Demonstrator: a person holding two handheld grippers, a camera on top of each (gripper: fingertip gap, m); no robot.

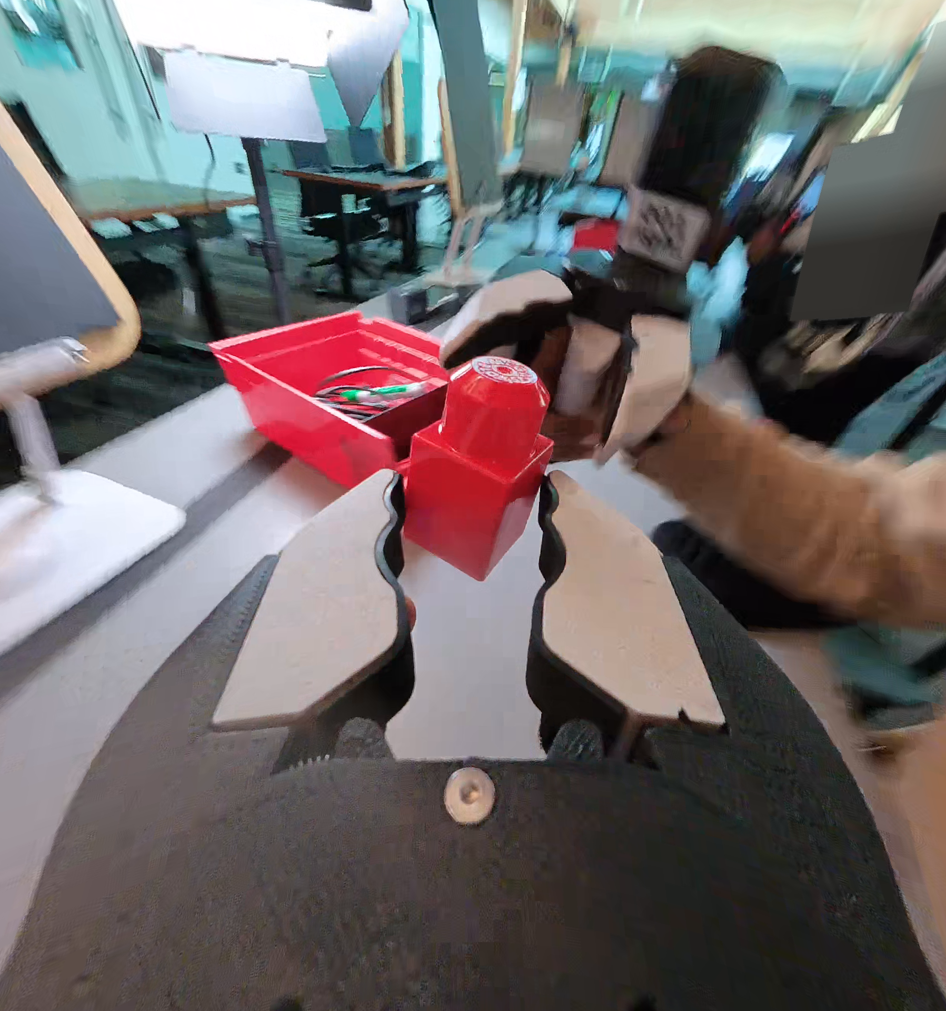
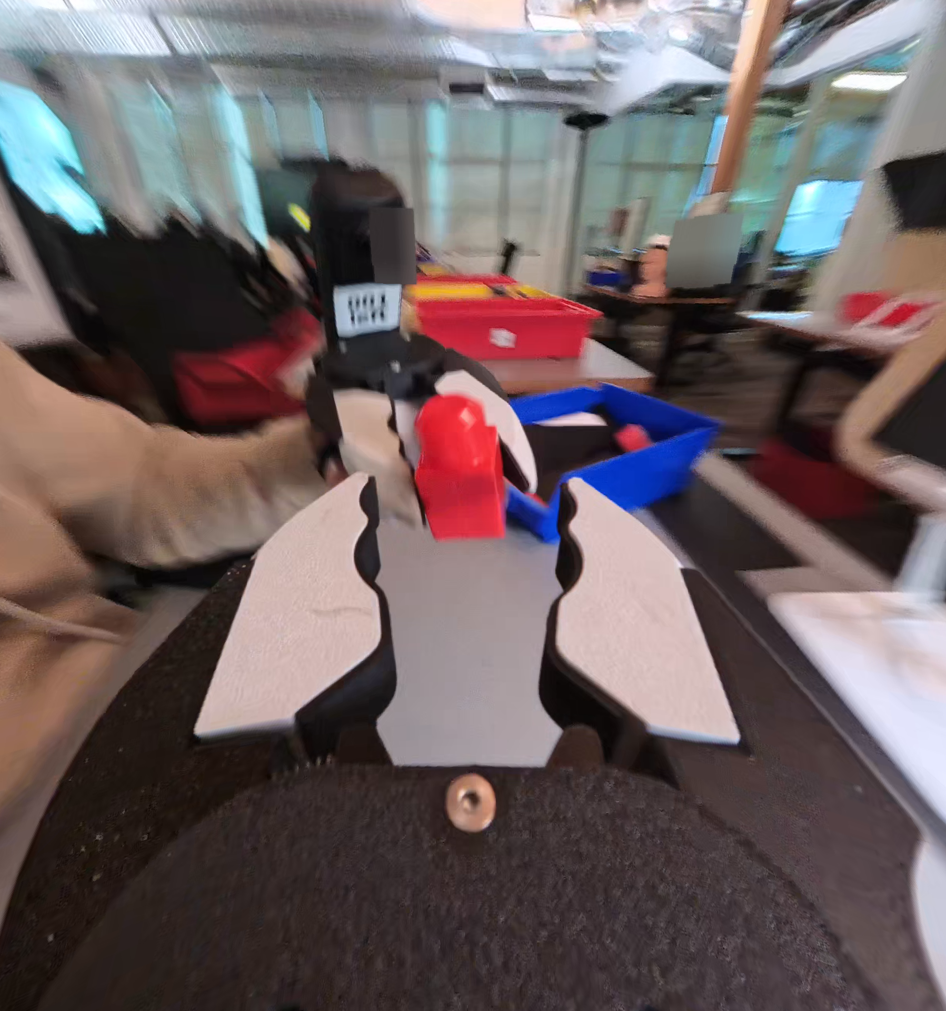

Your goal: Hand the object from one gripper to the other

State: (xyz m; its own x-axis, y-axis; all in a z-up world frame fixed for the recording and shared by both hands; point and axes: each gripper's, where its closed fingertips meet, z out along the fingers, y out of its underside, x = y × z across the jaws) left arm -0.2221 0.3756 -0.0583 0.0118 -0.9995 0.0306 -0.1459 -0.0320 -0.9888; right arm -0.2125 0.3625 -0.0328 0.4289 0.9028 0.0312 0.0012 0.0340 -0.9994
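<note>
The left gripper (image 1: pixel 473 481) clamps the square base of the red block (image 1: pixel 473 470) between its fingertips, holding it upright above the grey table (image 1: pixel 459 656). The right gripper (image 2: pixel 465 489) has its jaws spread with nothing between them, and faces the block from just beside its round knob. A red bin (image 1: pixel 317 405) holding cables sits behind the block, and a blue bin (image 2: pixel 640 465) lies on the other side.
</note>
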